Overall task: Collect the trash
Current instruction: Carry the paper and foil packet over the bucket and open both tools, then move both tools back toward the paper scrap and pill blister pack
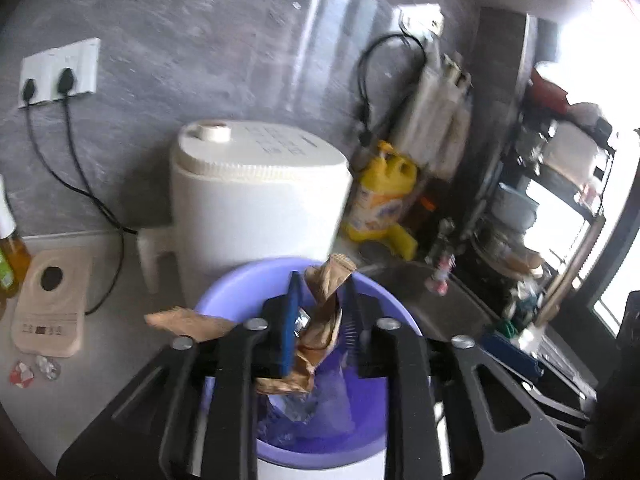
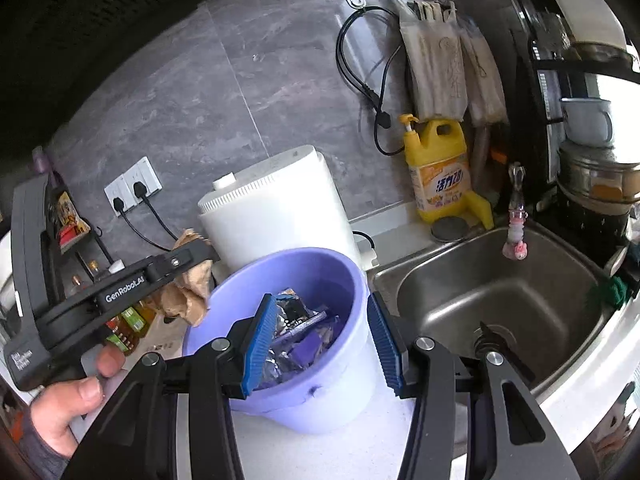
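My left claw (image 1: 320,300) is clamped on a crumpled brown paper bag (image 1: 320,320), held over the purple bin (image 1: 224,300), w/ the bag's lower end hanging inside the rim. From the right wrist cam that same claw (image 2: 196,256) sits at 9 o'clock of the bin (image 2: 352,280), brown paper (image 2: 188,300) bunched under it just outside the rim, my left hand (image 2: 68,412) gripping the handle.

My right claw (image 2: 324,344) is spread wide w/ nothing between the blue pads (image 2: 260,344); one pad is over the bin's mouth, the other outside its wall at 3 o'clock.

Bin already has foil and purple wrappers (image 2: 296,336) in it. White appliance (image 2: 276,208) stands just behind at 12 o'clock, sink (image 2: 500,292) at 3 o'clock, yellow detergent jug (image 2: 440,168) at 1 o'clock near the wall. Two small crumpled wrappers (image 1: 34,370) lie on the counter at 9 o'clock, well apart from the bin.
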`<state>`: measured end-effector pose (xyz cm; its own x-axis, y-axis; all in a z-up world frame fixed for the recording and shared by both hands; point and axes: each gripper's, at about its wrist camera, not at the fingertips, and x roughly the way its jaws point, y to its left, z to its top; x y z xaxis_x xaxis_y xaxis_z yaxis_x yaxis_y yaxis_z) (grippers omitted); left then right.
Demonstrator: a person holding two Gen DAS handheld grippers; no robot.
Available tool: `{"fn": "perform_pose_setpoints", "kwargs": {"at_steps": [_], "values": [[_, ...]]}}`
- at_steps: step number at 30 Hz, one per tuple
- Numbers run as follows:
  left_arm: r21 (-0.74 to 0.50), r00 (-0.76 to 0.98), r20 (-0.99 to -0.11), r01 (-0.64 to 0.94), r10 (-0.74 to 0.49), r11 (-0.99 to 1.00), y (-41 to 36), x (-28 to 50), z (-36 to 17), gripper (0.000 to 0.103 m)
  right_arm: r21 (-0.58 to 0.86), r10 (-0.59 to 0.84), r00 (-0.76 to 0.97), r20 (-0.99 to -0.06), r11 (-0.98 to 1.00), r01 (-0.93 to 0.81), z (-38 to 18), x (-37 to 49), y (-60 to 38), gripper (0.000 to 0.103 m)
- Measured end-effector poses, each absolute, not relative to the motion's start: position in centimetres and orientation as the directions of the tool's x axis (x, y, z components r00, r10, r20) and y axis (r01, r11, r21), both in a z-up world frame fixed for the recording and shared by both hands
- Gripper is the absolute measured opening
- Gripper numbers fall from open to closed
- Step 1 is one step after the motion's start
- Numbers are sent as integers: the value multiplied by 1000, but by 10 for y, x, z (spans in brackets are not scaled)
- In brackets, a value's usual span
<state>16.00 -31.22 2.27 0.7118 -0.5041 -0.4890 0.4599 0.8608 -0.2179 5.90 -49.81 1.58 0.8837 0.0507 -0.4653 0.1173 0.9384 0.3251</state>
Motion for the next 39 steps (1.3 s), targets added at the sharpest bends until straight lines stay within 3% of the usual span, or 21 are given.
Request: {"fn": "perform_pose_setpoints", "kwargs": {"at_steps": [1, 3, 15, 32, 39], "values": [[-216, 710, -487, 466, -509, 858, -311, 159, 22, 49, 318, 45, 884, -465, 941, 119, 16, 58, -497, 47], [-221, 719, -479, 457, -504, 862, -303, 158, 21, 58, 316, 39, 883, -468, 940, 126, 15, 57, -496, 48], [-233, 796, -461, 318, -393, 919, -219, 160, 27, 85, 293, 77, 883, -463, 954, 71, 20, 68, -451, 53], [-248, 854, -490, 55, -174, 967, -94, 143, 10, 92, 277, 273, 827, -492, 949, -148, 13, 97, -346, 56], [-213, 869, -494, -88, -29, 973, -63, 131, -1, 93, 281, 401, 784, -474, 913, -297, 7, 109, -310, 56]]}}
